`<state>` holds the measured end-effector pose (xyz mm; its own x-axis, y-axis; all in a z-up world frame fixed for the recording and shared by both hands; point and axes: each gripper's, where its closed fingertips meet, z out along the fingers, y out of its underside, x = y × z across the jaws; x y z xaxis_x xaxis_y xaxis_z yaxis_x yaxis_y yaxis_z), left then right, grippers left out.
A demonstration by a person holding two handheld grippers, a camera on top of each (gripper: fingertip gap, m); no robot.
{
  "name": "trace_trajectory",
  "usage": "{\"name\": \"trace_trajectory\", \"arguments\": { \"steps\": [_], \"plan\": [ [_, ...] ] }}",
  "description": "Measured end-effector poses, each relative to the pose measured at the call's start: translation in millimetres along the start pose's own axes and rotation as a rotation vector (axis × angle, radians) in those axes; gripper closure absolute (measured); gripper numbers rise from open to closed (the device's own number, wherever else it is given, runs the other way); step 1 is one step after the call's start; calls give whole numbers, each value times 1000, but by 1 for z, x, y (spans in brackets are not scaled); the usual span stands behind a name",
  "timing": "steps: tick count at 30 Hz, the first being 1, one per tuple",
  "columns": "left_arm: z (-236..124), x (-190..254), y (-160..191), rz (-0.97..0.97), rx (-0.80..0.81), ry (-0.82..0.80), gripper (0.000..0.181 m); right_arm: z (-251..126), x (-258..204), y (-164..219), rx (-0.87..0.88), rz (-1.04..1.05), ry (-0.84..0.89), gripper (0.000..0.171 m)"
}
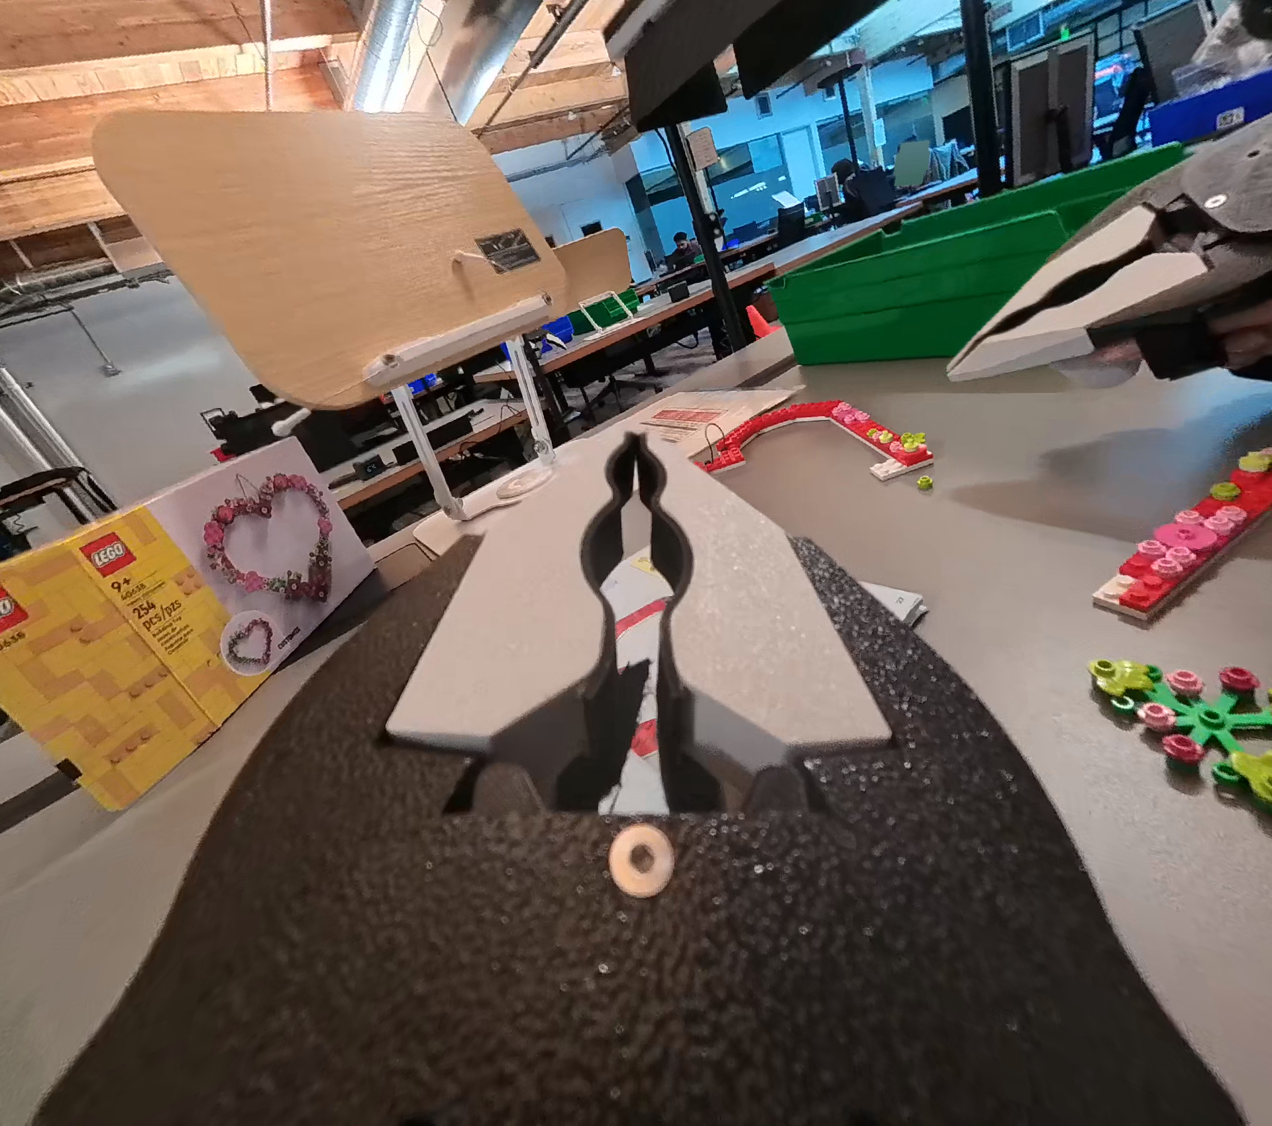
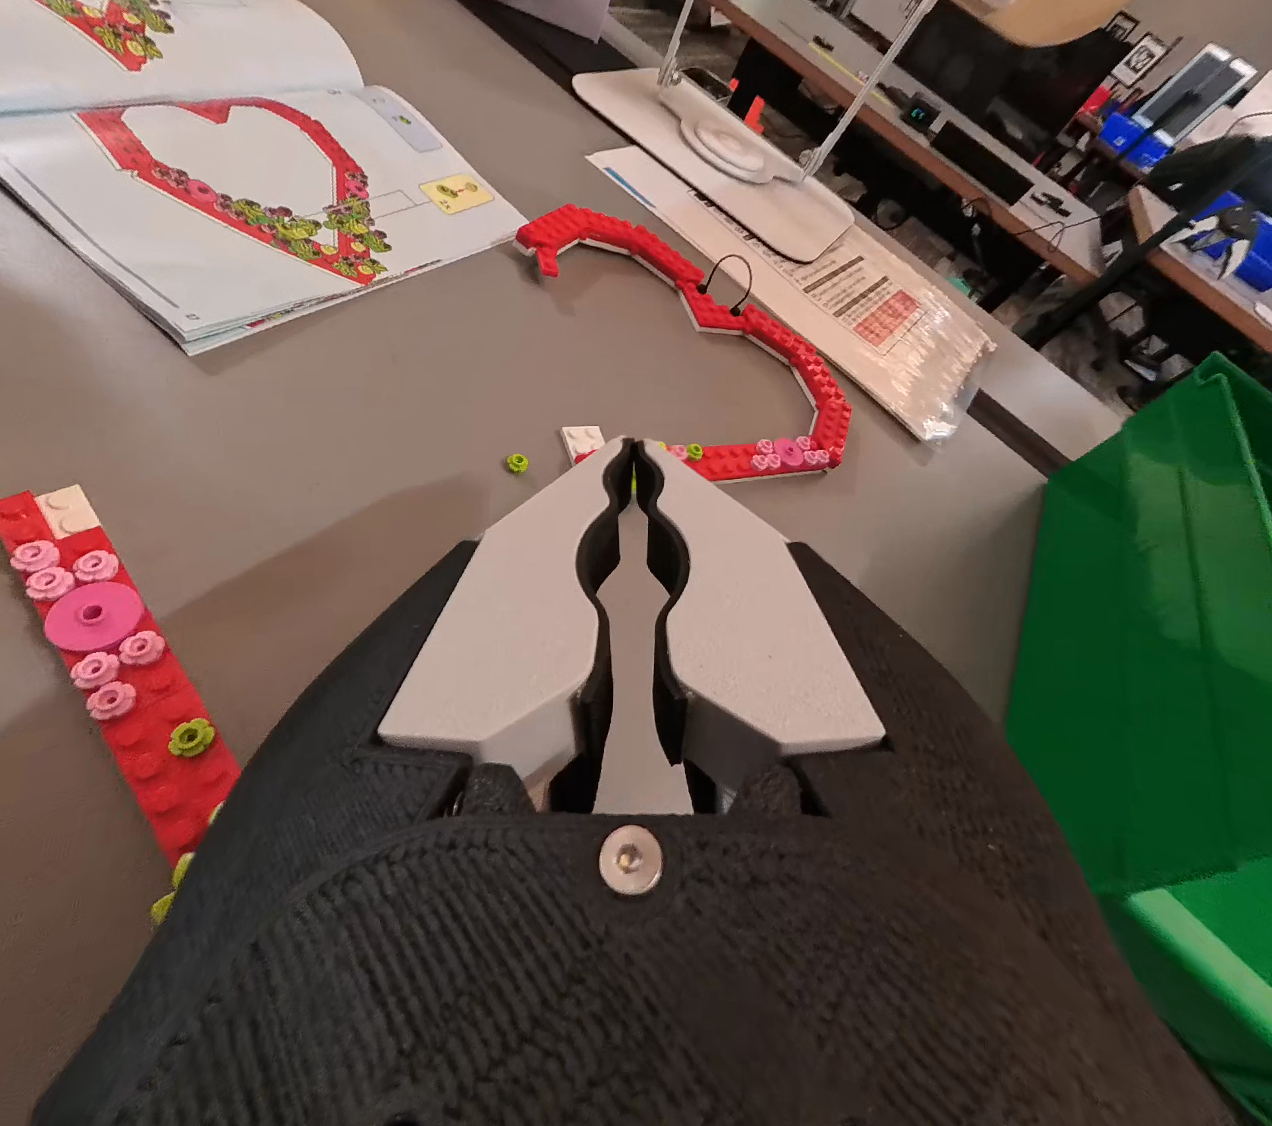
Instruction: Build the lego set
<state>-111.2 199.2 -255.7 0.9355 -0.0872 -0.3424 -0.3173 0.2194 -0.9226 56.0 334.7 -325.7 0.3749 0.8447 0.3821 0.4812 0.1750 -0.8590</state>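
Red plates form the half-built heart frame (image 2: 757, 336) at centre frame on the grey counter (image 2: 344, 405), its flowered lower arm running left to right and its open end facing lower left. The right hand-held gripper (image 2: 633, 451) hovers over that arm, jaws nearly pressed together, apparently pinching a lime piece. Decorating seems underway; seating the piece squarely on a stud likely comes next. The left hand-held gripper (image 1: 637, 446) is closed, empty.
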Motion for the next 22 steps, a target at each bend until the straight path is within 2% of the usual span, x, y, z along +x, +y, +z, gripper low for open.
{"name": "trace_trajectory", "arguments": {
  "steps": [8,12,17,22],
  "plan": [
    [2,5,4,-83,-80,91,181,-2,-19,-6,-7,11,-86,171],
    [0,4,-2,-78,-105,89,181,-8,-44,-5,-107,2,-196,171],
    [-2,1,-5,-58,-163,67,181,-26,-84,-55,-34,-123,-264,171],
    [-21,-24,-35,-69,-157,-25,181,-45,-112,-103,-12,-347,-345,171]
  ]
}}
